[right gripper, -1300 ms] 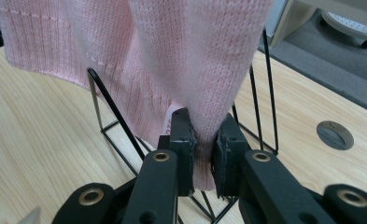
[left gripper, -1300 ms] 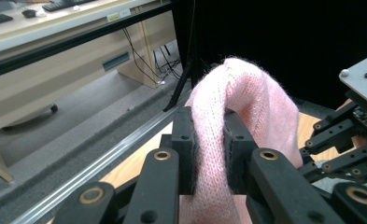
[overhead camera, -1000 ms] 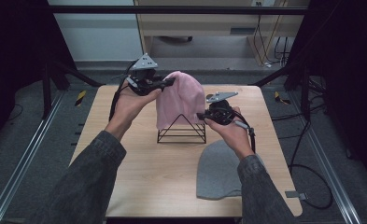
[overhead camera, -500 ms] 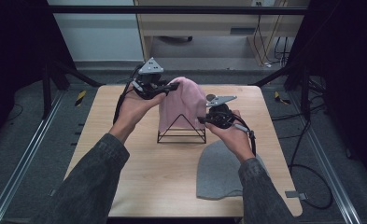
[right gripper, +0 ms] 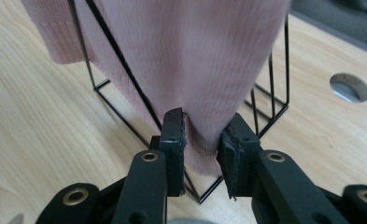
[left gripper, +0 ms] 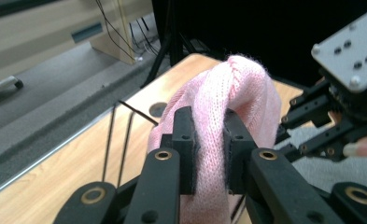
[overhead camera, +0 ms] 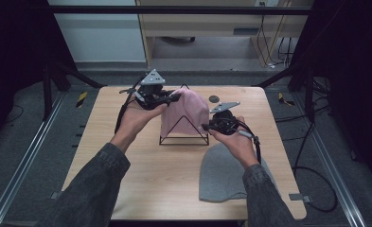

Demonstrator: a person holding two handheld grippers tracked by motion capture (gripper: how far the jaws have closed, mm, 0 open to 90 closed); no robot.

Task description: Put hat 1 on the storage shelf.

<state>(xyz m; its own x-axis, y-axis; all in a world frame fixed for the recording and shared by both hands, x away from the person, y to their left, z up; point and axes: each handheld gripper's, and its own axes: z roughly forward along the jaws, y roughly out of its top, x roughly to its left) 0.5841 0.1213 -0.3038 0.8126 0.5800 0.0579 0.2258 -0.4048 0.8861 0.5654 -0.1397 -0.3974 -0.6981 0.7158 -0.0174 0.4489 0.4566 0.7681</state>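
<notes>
Basically, on the wooden table [overhead camera: 127,189] a pink knit hat [overhead camera: 186,111] is draped over a black wire stand [overhead camera: 183,139] mid-table, with a grey hat [overhead camera: 221,175] lying flat at the near right; the pink hat is judged light, soft and stretchy, so it is best taken by a fold or the thicker hem, clear of the wires. A fold near the top is pinched by the left gripper [left gripper: 209,144], while the hem is bracketed by the right gripper [right gripper: 200,135], whose jaws have just been opening, with knit between them. Since the earlier frames the hat is seen pulled lower over the stand, the left gripper having come down.
</notes>
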